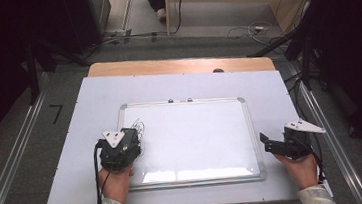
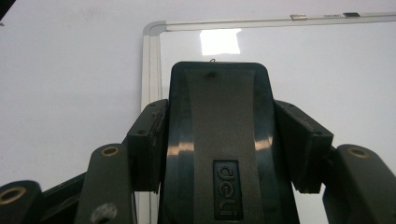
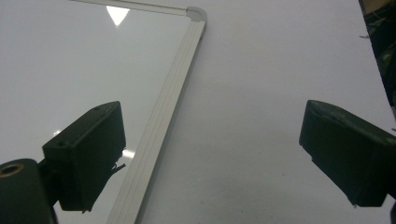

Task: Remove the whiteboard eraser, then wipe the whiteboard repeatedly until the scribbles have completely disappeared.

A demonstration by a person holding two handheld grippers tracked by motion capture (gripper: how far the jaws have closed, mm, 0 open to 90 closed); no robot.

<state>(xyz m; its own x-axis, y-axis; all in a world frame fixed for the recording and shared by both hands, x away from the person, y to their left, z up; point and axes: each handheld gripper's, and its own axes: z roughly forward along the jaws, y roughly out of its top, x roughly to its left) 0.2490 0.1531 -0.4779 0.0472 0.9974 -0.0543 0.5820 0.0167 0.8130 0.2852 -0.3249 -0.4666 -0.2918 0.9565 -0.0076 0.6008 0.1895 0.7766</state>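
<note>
The left gripper [image 1: 123, 144] clamps a black plastic whiteboard eraser [image 2: 218, 140] near the left edge of the white aluminium-framed whiteboard [image 1: 244, 126] lying flat on the table [image 1: 74, 157]. Faint scribbles beside it seem left to wipe. The right gripper [image 1: 273, 146], jaws wide and empty, hovers over the right frame; the board surface ahead lies open.

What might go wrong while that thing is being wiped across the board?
The left gripper clamps a black plastic eraser near the silver-framed whiteboard's left edge; a stroke could ride over the frame. The open right gripper holds nothing, so the loose board may slide on the white table cover.
</note>
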